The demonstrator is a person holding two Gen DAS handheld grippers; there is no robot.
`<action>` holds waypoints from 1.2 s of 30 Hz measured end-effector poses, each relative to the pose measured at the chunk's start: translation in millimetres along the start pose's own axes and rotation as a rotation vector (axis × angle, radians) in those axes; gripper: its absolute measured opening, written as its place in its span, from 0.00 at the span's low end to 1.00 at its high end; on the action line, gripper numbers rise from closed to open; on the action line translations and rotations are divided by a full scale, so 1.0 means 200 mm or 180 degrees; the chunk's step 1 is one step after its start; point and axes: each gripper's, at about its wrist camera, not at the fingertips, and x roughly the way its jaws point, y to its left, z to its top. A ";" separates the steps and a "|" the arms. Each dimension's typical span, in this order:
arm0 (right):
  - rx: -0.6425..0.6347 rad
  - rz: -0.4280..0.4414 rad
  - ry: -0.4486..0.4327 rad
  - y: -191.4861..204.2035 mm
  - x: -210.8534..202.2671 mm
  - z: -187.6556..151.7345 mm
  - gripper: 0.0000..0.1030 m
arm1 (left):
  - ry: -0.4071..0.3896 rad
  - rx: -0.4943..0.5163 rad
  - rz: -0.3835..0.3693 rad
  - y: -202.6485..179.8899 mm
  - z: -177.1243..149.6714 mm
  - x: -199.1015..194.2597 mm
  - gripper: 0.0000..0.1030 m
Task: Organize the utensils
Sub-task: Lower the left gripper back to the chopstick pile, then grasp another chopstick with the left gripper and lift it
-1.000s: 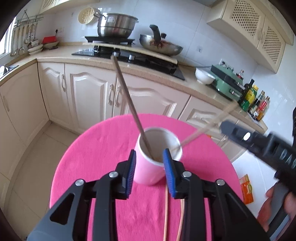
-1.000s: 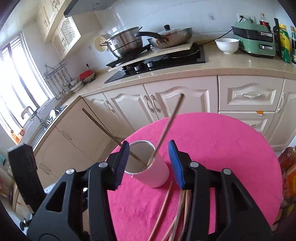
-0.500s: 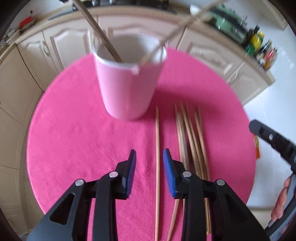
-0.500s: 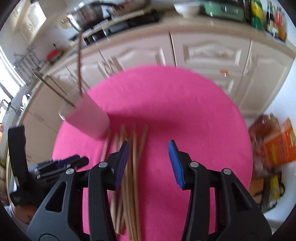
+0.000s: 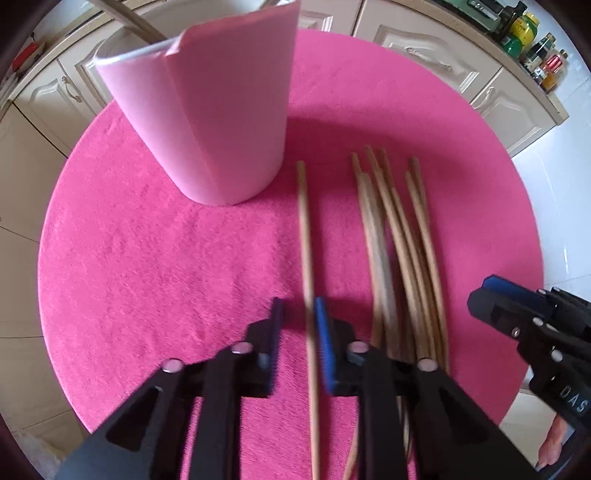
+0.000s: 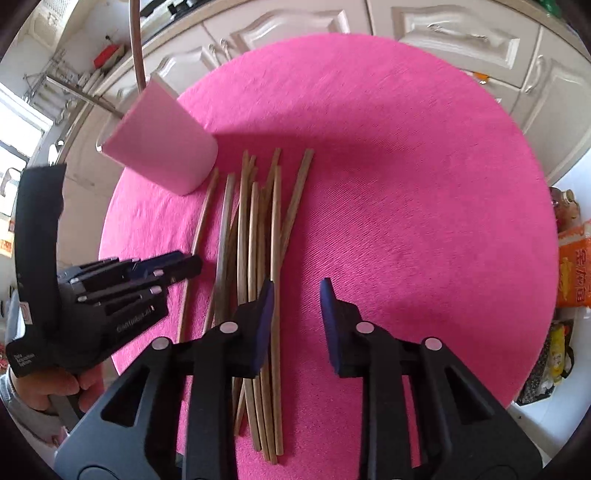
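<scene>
- Left gripper (image 5: pixel 299 314) hangs low over the near part of the round pink tablecloth (image 5: pixel 147 258), its blue-padded jaws apart with a narrow gap between them.
- 1 lone chopstick (image 5: pixel 304 229) runs through that gap, lying flat on the cloth and pointing from near to far; it sits closer to the right pad, but whether a pad touches it I cannot tell.
- Right gripper (image 6: pixel 296 295) hovers over the near middle of the cloth with its jaws wide apart and nothing between them.
- Its left pad sits just over the right edge of the bundle of chopsticks (image 6: pixel 258 236), which lies loosely fanned on the cloth, the sticks roughly parallel and some crossing each other.
- From the left wrist view that same bundle (image 5: pixel 399 236) lies to the right of the lone chopstick, with a strip of bare cloth between them.
- Pink cup (image 5: pixel 218 110) stands on the far left of the cloth, just beyond the far tips of the sticks, and appears upright.
- In the right wrist view the cup (image 6: pixel 162 147) holds 2 chopsticks (image 6: pixel 135 40) that lean out over its rim in different directions.
- Cream kitchen cabinets (image 6: pixel 458 33) curve round the far side of the table.
- Bottles (image 5: pixel 532 40) stand on the counter at the far right.
- An orange packet (image 6: pixel 574 273) lies on the floor to the right of the table.
</scene>
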 end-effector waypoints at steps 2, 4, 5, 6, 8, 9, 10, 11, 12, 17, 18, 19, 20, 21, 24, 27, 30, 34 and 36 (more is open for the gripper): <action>-0.0028 0.0016 0.0066 0.02 0.03 0.00 0.20 | 0.0035 -0.0027 -0.0034 0.02 0.03 0.00 0.08; -0.0045 0.0017 0.0116 0.03 0.04 0.01 0.19 | 0.0047 -0.0029 -0.0048 0.02 0.04 0.00 0.06; -0.0054 0.0025 0.0153 0.04 0.06 0.01 0.19 | 0.0050 -0.0040 -0.0058 0.02 0.04 -0.01 0.05; -0.0060 0.0027 0.0175 0.04 0.06 0.01 0.19 | 0.0046 -0.0051 -0.0063 0.03 0.04 -0.01 0.05; -0.0085 -0.0011 0.0256 0.05 0.09 0.02 0.19 | 0.0035 -0.0070 -0.0085 0.06 0.01 -0.03 0.05; -0.0091 -0.0011 0.0287 0.06 0.10 0.03 0.17 | 0.0020 -0.0080 -0.0101 0.08 0.00 -0.04 0.05; -0.0098 -0.0006 0.0327 0.06 0.12 0.03 0.15 | 0.0008 -0.0081 -0.0113 0.09 -0.01 -0.05 0.05; -0.0117 -0.0015 0.0373 0.07 0.13 0.03 0.15 | -0.0014 -0.0078 -0.0134 0.09 -0.03 -0.06 0.05; -0.0130 -0.0003 0.0383 0.07 0.14 0.03 0.15 | -0.0034 -0.0069 -0.0145 0.09 -0.03 -0.08 0.05; -0.0089 0.0137 0.0470 0.09 0.16 0.05 0.08 | -0.0138 -0.0052 -0.0215 0.11 -0.05 -0.15 0.05; -0.0089 0.0138 0.0476 0.09 0.16 0.05 0.08 | -0.0153 -0.0045 -0.0221 0.11 -0.06 -0.16 0.05; -0.0103 0.0126 0.0473 0.09 0.16 0.05 0.07 | -0.0173 -0.0034 -0.0227 0.10 -0.07 -0.17 0.05; -0.0092 0.0128 0.0466 0.09 0.16 0.05 0.06 | -0.0185 -0.0031 -0.0229 0.11 -0.07 -0.18 0.05; -0.0080 0.0128 0.0458 0.08 0.15 0.05 0.06 | -0.0199 -0.0030 -0.0234 0.11 -0.07 -0.20 0.05; -0.0063 0.0122 0.0431 0.08 0.13 0.04 0.06 | -0.0258 -0.0005 -0.0239 0.12 -0.10 -0.24 0.05; -0.0025 0.0121 0.0375 0.07 0.09 0.04 0.06 | -0.0311 0.0027 -0.0239 0.13 -0.12 -0.29 0.05; 0.0015 0.0155 0.0261 0.06 0.03 0.06 0.06 | -0.0388 0.0067 -0.0280 0.13 -0.16 -0.35 0.05; 0.0013 0.0213 0.0084 0.06 -0.08 0.09 0.06 | -0.0559 0.0171 -0.0387 0.13 -0.22 -0.46 0.05; 0.0016 0.0258 -0.0004 0.07 -0.14 0.11 0.06 | -0.0667 0.0227 -0.0458 0.11 -0.23 -0.51 0.05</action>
